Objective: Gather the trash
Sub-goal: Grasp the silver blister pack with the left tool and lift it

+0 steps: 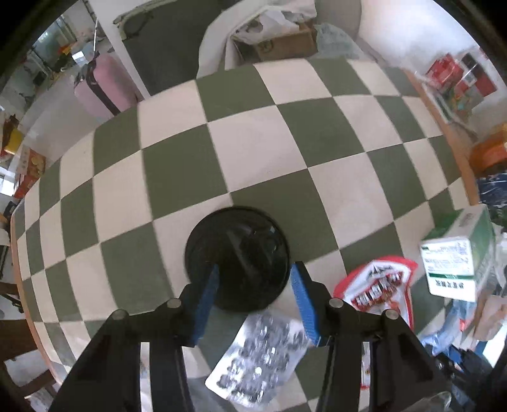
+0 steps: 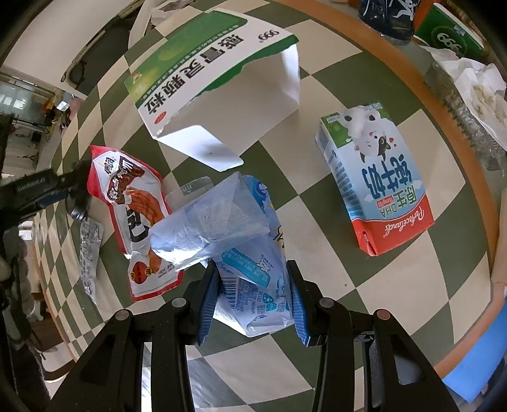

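In the left wrist view my left gripper is open around a round black lid on the checkered tablecloth; one blue pad lies over its left edge. A silver blister pack lies below the fingers, a red snack wrapper to the right. In the right wrist view my right gripper is open, its fingers on either side of a crumpled light-blue plastic wrapper. The red wrapper, a torn green-and-white medicine box and a milk carton lie around it.
The round table's wooden rim curves on the right, with tissue paper, another green box and a dark bottle near it. The left gripper shows at the left in the right wrist view. A pink suitcase stands beyond the table.
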